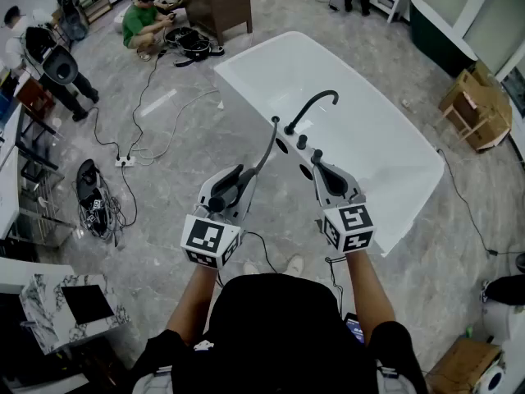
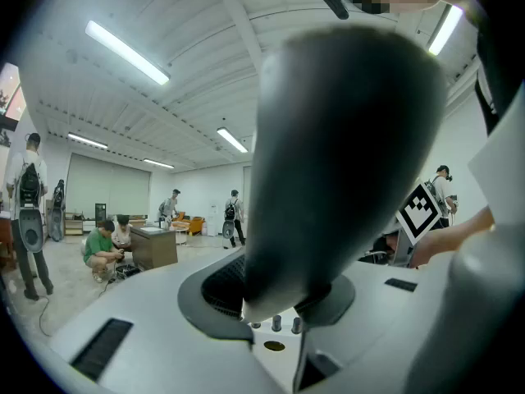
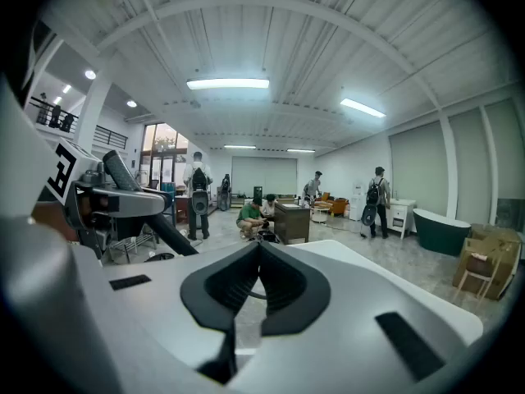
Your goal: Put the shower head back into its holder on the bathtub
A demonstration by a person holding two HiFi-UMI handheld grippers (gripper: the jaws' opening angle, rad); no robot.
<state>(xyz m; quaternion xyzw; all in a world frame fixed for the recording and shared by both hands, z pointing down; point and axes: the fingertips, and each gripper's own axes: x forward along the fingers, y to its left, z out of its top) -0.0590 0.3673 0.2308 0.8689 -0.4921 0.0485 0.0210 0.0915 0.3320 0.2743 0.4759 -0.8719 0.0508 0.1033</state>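
As the person stands at the near side of the tub, both grippers reach out over its near rim.
Floor [image 1: 176,105]: grey, marbled, polished tile; wide open on the left, with dark cables trailing across it.
Bathtub [image 1: 385,150]: glossy white, long with rounded corners and a broad flat rim; its basin is bare, open room beyond the fittings.
Left gripper [image 1: 242,183]: pale grey body, grasping the shower head between its ribbed dark pads [image 2: 215,290]; held on the left, short of the rim.
Right gripper [image 1: 318,161]: clenched on nothing, pads together; its tip is above the near rim, near the knobs.
Faucet [image 1: 312,109]: matte black, thin gooseneck arching over the basin.
Shower head [image 1: 225,192]: dark, smooth, rounded, off the tub in the left grip.
Hose [image 1: 269,146]: thin, dark, curving from the rim to the shower head.
Knobs [image 1: 301,140]: small, black, round, in a row along the near rim.
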